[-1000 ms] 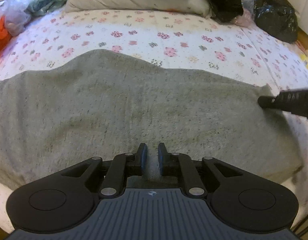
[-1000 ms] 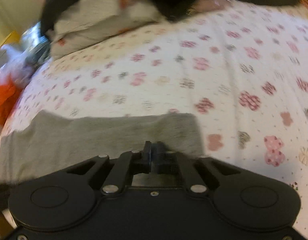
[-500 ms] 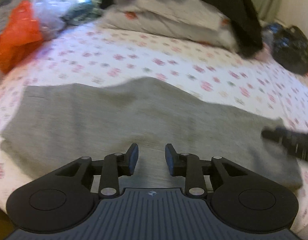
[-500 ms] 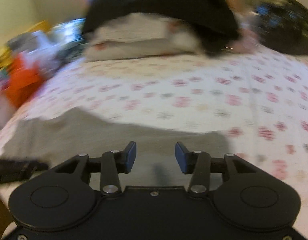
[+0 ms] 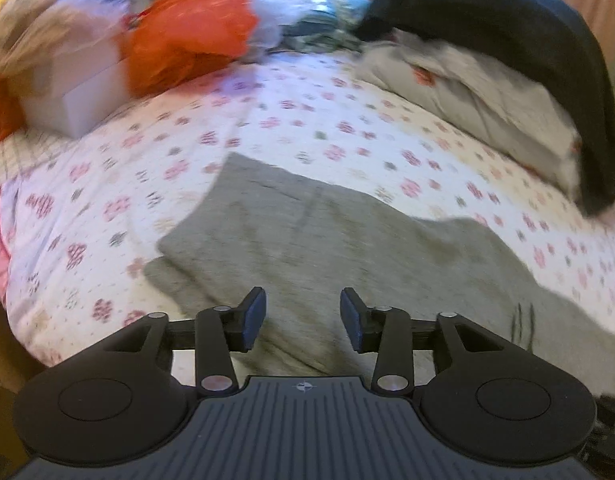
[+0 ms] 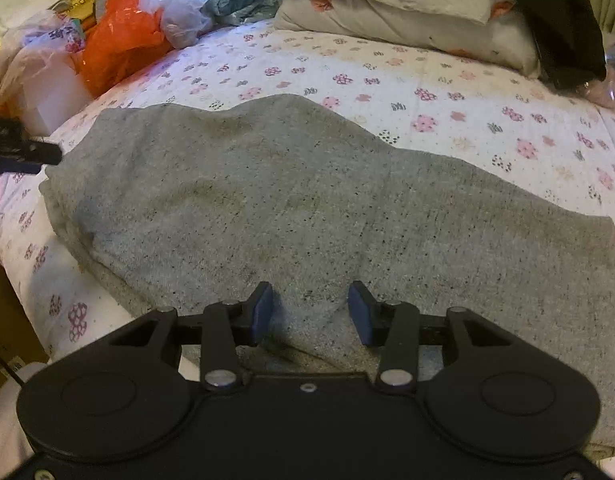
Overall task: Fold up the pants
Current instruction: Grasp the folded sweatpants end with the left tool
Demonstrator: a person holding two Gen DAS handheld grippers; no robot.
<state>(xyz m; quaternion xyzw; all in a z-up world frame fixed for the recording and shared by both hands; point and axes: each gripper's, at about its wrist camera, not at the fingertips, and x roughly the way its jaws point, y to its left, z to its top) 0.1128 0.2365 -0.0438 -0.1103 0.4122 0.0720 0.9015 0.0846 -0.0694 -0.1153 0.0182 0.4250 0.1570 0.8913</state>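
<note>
The grey speckled pants [image 6: 291, 200] lie folded in layers on the flowered bedsheet [image 6: 427, 92]. They also show in the left wrist view [image 5: 347, 240]. My right gripper [image 6: 310, 312] is open and empty, just above the near edge of the pants. My left gripper [image 5: 303, 316] is open and empty, above the left end of the pants. A black finger of the left gripper shows at the left edge of the right wrist view [image 6: 23, 154].
An orange plastic bag [image 6: 119, 40], clear bags and a white box [image 5: 75, 92] crowd the far left of the bed. A pillow [image 6: 407, 4] with black cloth [image 5: 527, 48] on it lies at the back right. The bed edge is close at left.
Both grippers have opened and let go of the pants. The left gripper has swung toward the left end of the pants; the right gripper has pulled back over their near edge.
</note>
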